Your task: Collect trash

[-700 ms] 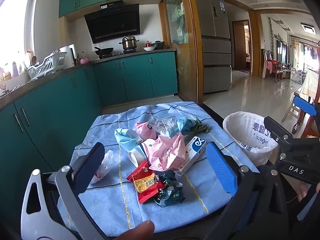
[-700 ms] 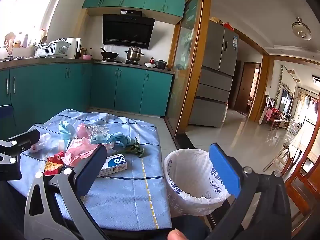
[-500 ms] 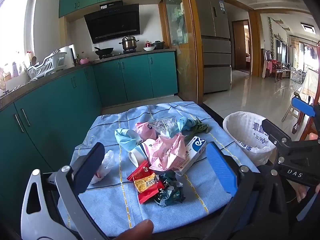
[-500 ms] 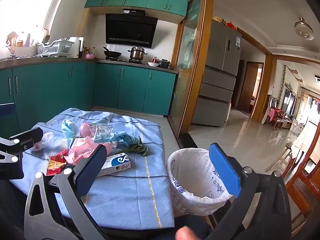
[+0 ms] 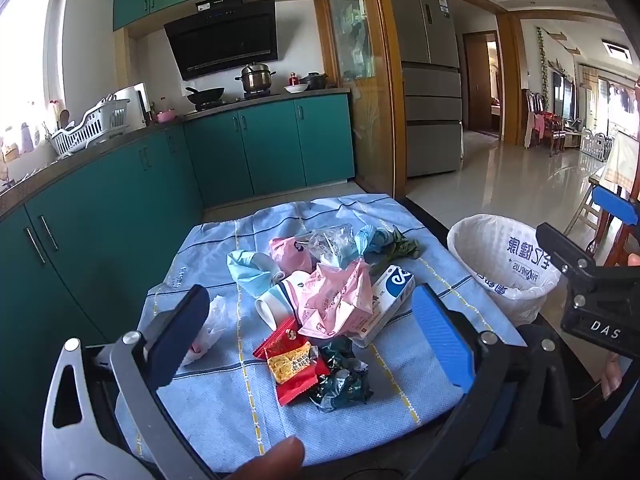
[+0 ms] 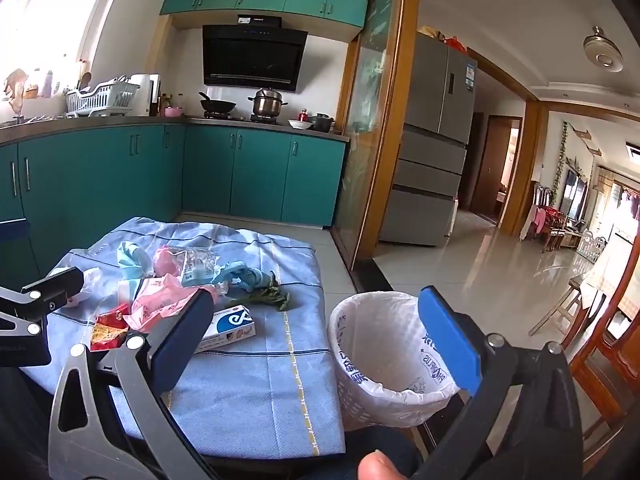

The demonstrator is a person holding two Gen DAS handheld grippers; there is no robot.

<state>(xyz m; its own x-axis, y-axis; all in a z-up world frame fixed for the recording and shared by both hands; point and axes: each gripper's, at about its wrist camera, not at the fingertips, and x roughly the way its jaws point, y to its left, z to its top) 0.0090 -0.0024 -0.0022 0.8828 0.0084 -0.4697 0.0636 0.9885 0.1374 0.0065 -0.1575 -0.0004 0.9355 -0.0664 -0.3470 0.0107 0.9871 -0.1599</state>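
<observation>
The left gripper point(image 5: 308, 334) stands wide, its 2 fingers spread apart above the near part of a low table with nothing between them, and the heap of trash lies just past their tips. The right gripper point(image 6: 320, 336) is spread just as wide and empty, angled over the gap between the table's right edge and the wastebasket point(image 6: 384, 364). The trash sits bunched in the middle of a light blue cloth point(image 5: 224, 400) that covers the table. Nearest the left gripper lie a red snack wrapper point(image 5: 292, 360) with a yellow panel and, touching it on the right, a crumpled dark green wrapper point(image 5: 340, 380). Behind them a crumpled pink plastic bag point(image 5: 336, 300) rests partly on a white paper cup point(image 5: 276, 304) lying on its side and against a white and blue box point(image 5: 390, 296). Further back are a light blue crumpled piece point(image 5: 248, 272), a small pink bag point(image 5: 290, 254), a clear plastic bag point(image 5: 330, 242), a blue mask-like scrap point(image 5: 370, 238) and some wilted green leaves point(image 5: 402, 248). A white crumpled plastic bag point(image 5: 212, 320) lies apart on the left, partly hidden by the left finger. The wastebasket, lined with a white printed bag, stands on the floor just beside the table's right side; from the right wrist view little shows inside it. A fingertip point(image 5: 272, 460) shows at the bottom edge of the left wrist view.
</observation>
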